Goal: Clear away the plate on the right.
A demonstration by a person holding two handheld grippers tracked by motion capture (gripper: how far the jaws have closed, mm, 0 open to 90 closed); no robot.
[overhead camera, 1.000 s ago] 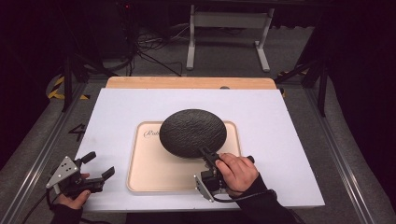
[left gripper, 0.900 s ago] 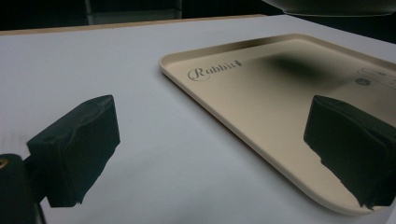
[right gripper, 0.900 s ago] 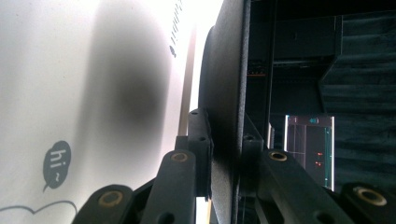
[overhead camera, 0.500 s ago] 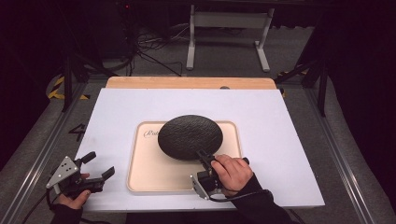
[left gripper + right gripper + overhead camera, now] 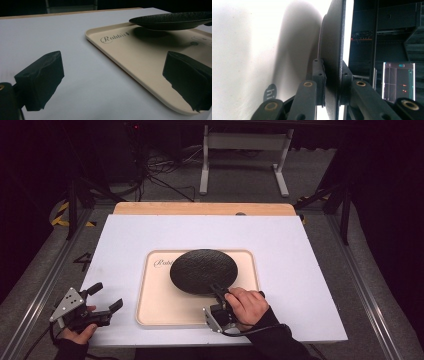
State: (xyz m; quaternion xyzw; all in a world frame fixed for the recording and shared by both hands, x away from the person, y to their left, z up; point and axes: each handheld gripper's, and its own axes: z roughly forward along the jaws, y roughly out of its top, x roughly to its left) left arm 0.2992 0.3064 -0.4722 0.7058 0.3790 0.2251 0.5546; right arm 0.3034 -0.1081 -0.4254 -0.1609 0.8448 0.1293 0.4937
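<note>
Right gripper (image 5: 218, 292) clamped on the black plate (image 5: 203, 270) at its 5 o'clock rim, holding it clear above the cream tray (image 5: 150, 310); left gripper (image 5: 105, 296), jaws apart, rests idle at the table's (image 5: 300, 250) 7 o'clock corner.

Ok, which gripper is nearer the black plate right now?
Right. The right gripper is clamped on the near rim of the black plate, holding it above the tray. The left gripper sits open, off the tray's left side.

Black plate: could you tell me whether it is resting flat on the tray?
No, the black plate hangs above the tray, casting a shadow underneath.
</note>
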